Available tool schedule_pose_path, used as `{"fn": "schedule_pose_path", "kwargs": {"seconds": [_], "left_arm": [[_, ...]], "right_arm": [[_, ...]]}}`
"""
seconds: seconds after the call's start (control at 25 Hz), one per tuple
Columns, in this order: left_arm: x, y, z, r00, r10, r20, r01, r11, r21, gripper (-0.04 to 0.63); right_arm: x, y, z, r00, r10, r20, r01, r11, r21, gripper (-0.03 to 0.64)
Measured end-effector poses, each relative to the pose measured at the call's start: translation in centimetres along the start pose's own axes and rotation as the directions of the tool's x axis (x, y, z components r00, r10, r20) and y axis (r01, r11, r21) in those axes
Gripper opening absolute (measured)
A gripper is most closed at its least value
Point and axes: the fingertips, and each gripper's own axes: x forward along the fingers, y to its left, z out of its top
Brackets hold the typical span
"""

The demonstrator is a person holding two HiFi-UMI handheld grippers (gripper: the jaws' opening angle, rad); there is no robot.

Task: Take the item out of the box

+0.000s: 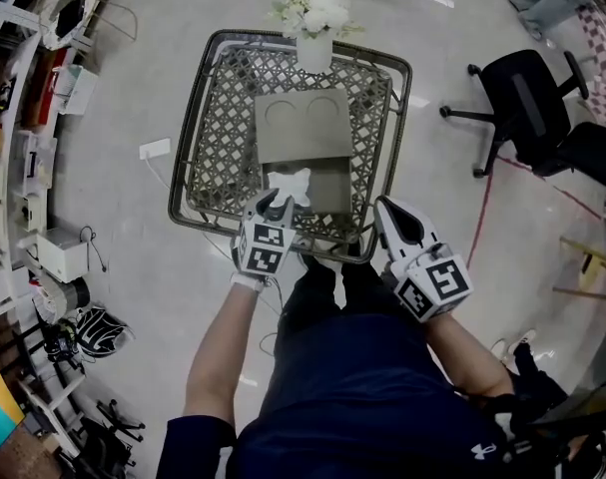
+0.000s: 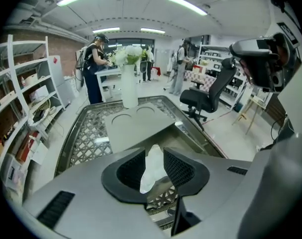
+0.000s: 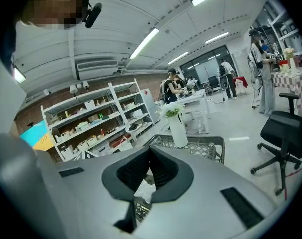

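A dark metal lattice-topped table (image 1: 186,158) is seen from above in the head view, with a flat grey-brown cardboard box (image 1: 330,186) laid on its middle. The box's lid flap (image 1: 301,124), marked with 2 pressed circles, is folded back toward 12 o'clock. A crumpled white tissue-like item (image 1: 295,184) sticks up from the box's open compartment at about 7 o'clock, touching the near wall.

The left gripper (image 1: 278,206) is held over the 6 o'clock edge of the table, its tip at the item. In the left gripper view, the left gripper (image 2: 153,154) is closed down to a narrow gap and the white item (image 2: 151,173) is pinched between the 2 dark ribbed pads, with the lid flap (image 2: 136,125) visible beyond.

The right gripper (image 1: 389,218) is held at 5 o'clock of the table, just off its rim and apart from the box. In the right gripper view, the right gripper (image 3: 150,151) is closed tip to tip with nothing held; the white item (image 3: 143,189) is only glimpsed beyond the jaws.

A white vase of pale flowers (image 1: 314,48) stands upright at the table's 12 o'clock edge. A black office chair (image 1: 522,103) is placed well apart at 2 o'clock.
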Motion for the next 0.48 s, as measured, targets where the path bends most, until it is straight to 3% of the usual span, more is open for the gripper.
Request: {"fn": "schedule_pose_path", "kwargs": {"seconds": [0.24, 0.48], "left_arm": [[2.7, 0.6, -2.4, 0.996, -0.016, -0.093, 0.018, 0.999, 0.028, 0.149], [4.7, 1.2, -2.9, 0.987, -0.031, -0.158, 0.05, 0.992, 0.119, 0.156]], "right_arm": [[0.5, -0.3, -0.9, 1.0, -0.015, -0.023, 0.016, 1.0, 0.013, 0.002], [0.8, -0.2, -1.2, 0.999, -0.023, -0.032, 0.023, 1.0, 0.018, 0.002]]}}
